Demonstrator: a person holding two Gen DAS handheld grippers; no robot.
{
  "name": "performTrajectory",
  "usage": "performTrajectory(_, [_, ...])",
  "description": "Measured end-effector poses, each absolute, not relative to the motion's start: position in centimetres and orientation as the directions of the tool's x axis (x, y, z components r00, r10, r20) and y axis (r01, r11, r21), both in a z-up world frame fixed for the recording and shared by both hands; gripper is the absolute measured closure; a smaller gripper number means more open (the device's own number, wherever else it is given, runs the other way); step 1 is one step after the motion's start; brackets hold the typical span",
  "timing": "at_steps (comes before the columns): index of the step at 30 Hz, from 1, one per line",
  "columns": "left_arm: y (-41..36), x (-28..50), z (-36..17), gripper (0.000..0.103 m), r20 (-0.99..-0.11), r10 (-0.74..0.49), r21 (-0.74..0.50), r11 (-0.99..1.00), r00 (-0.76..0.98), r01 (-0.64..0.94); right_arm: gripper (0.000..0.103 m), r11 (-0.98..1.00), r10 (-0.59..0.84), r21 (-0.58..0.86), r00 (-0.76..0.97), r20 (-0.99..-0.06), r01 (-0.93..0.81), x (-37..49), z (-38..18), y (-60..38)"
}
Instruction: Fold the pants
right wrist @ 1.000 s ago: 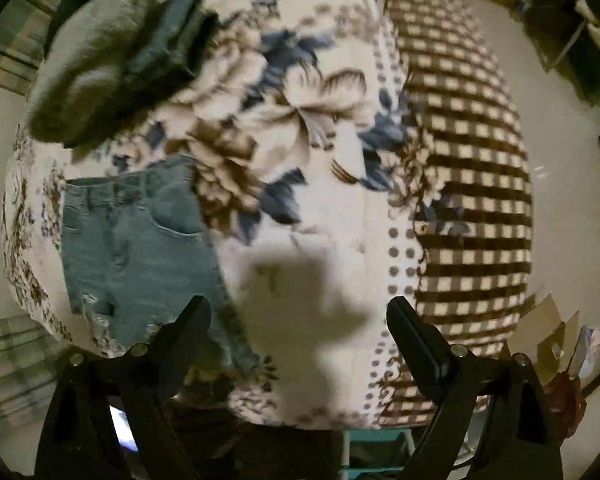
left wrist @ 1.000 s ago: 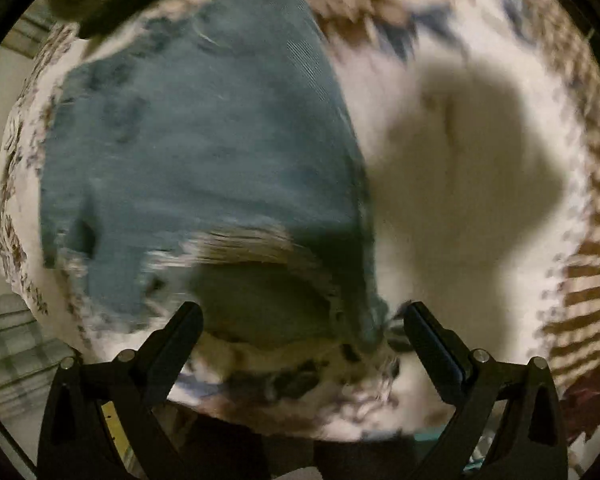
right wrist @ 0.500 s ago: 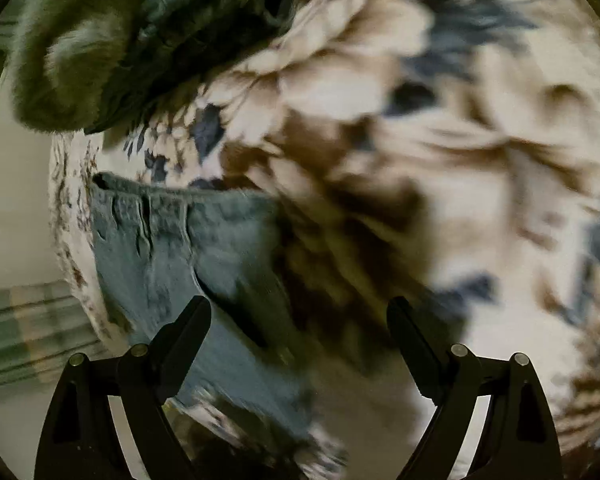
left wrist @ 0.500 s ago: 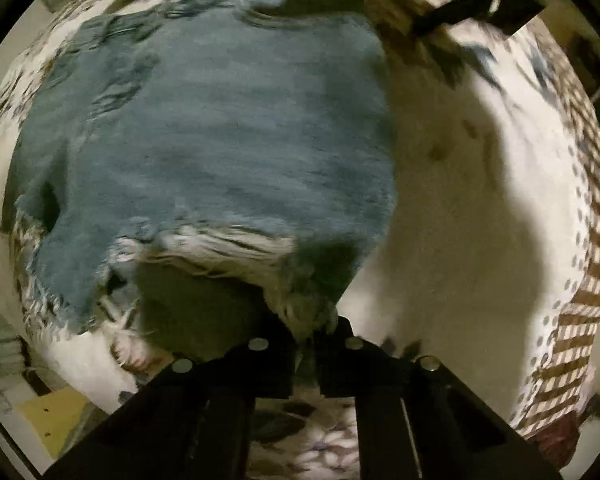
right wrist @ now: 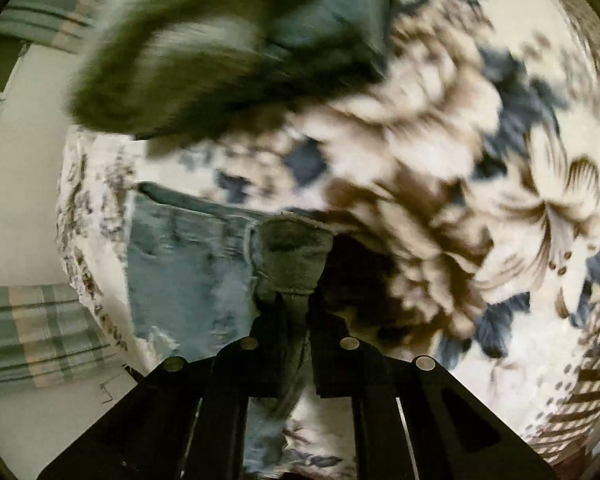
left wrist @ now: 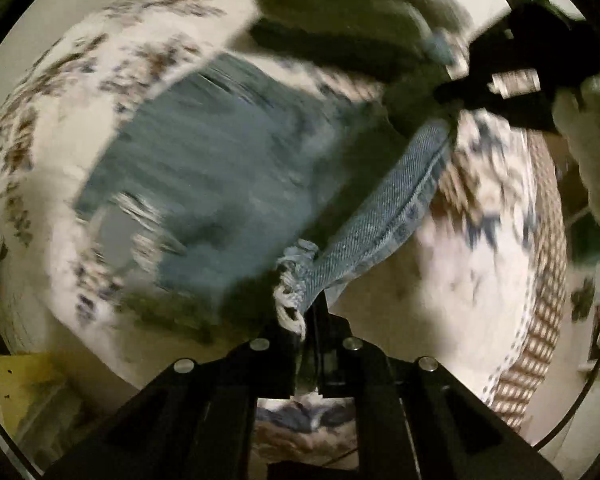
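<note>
Blue denim shorts (left wrist: 228,176) with frayed hems lie on a floral blanket (left wrist: 452,280). My left gripper (left wrist: 314,320) is shut on the frayed hem corner of the shorts and lifts that edge off the blanket. My right gripper (right wrist: 296,316) is shut on the waistband corner of the shorts (right wrist: 188,264), which bunches up between the jaws. The right gripper also shows at the upper right of the left wrist view (left wrist: 460,68), holding the far end of the raised edge.
A green fuzzy garment (right wrist: 204,40) and a dark folded denim piece (right wrist: 340,12) lie at the back of the blanket (right wrist: 500,240). A striped plaid cloth (right wrist: 32,332) hangs at the left. The blanket's checked border (left wrist: 540,320) runs down the right side.
My right gripper has moved down to the waistband and shut on it. My left gripper, shut on the hem half a second ago, has lifted the edge. Both views are blurred by motion.
</note>
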State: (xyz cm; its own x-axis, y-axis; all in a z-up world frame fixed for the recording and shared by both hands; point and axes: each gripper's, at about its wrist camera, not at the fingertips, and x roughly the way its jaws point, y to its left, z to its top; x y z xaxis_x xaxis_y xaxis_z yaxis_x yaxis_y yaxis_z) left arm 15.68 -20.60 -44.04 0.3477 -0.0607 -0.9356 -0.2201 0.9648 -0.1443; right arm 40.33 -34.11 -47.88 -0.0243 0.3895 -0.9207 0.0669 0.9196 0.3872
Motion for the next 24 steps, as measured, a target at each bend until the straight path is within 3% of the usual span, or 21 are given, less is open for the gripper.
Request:
performTrajectory(5, [-14.3,15.5,-41.7,0.099,-0.918,-0.016,-0.157,0.931,0.396,-0.329,0.094,0.922,0.386,0.386,-0.014,-0.922,-0.037,41.7,-42.9,-27.6])
performTrajectory(11, [-6.0,16.8,-42.4,0.099,-0.922,0.040,-0.161,0.866,0.386,-0.474,0.094,0.913,0.363,0.363,-0.035,-0.931,-0.184,44.3,-41.0,-15.6])
performTrajectory(18, [2.0,18.5,-47.3,0.099,-0.942,0.095,-0.120,0.800,0.322,-0.587,0.094,0.915,0.252,0.266,-0.083,-0.964,-0.304,46.1,-45.8,-3.9])
performTrajectory(24, [7.0,19.1,-51.4,0.099,-0.959,0.068,-0.133,0.750,0.276,-0.648,0.094,0.925,0.130,0.165,-0.121,-0.984,-0.343,46.7,-51.2,1.1])
